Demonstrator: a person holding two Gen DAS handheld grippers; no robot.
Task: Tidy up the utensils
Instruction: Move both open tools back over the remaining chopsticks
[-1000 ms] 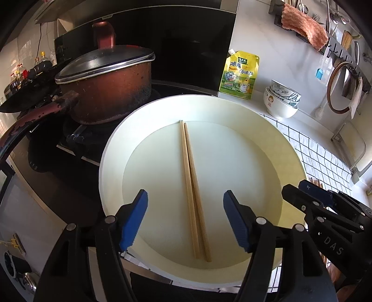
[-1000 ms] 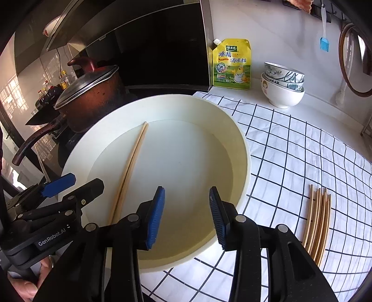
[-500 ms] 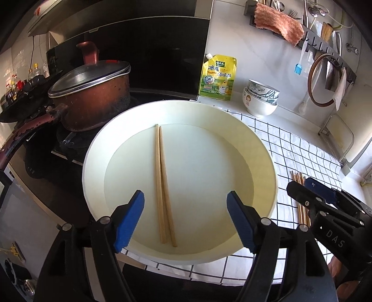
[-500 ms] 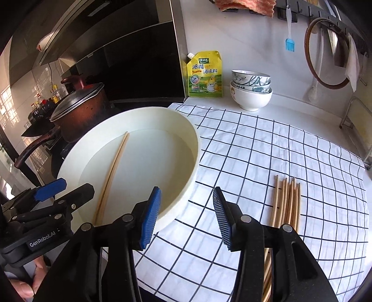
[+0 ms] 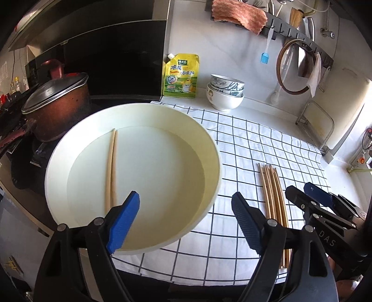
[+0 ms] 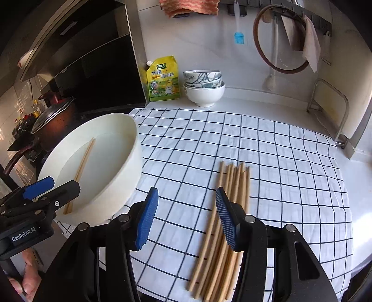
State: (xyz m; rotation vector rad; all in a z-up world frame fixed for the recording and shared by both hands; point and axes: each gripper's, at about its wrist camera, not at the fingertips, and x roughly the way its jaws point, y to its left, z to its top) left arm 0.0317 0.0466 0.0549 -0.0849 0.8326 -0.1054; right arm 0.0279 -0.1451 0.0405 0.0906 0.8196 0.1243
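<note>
A pair of wooden chopsticks [image 5: 111,169] lies side by side in the left half of a round cream basin [image 5: 209,139]. To the basin's right, a bundle of several chopsticks [image 5: 272,192] rests on a checked cloth. My left gripper [image 5: 186,202] hovers over the basin's near right rim, its jaws opening with nothing between them. My right gripper [image 6: 186,195] hangs above the cloth just left of the bundle [image 6: 234,181]; its jaws are opening too and hold nothing. The right wrist view shows the basin [image 6: 130,151], the pair [image 6: 84,160] and my left gripper [image 6: 62,185] at the left.
A brown lidded pot [image 5: 55,109] stands on the stove left of the basin. A yellow seasoning pouch [image 5: 181,76] and stacked bowls [image 5: 224,95] sit by the back wall. A rail with a cloth [image 5: 239,14] and a blue brush [image 5: 265,57] hangs above. The checked cloth [image 6: 290,176] covers the counter.
Both grippers have moved right, from over the basin towards the cloth. The bundle of chopsticks has come into both views. Both pairs of jaws stand wider than before.
</note>
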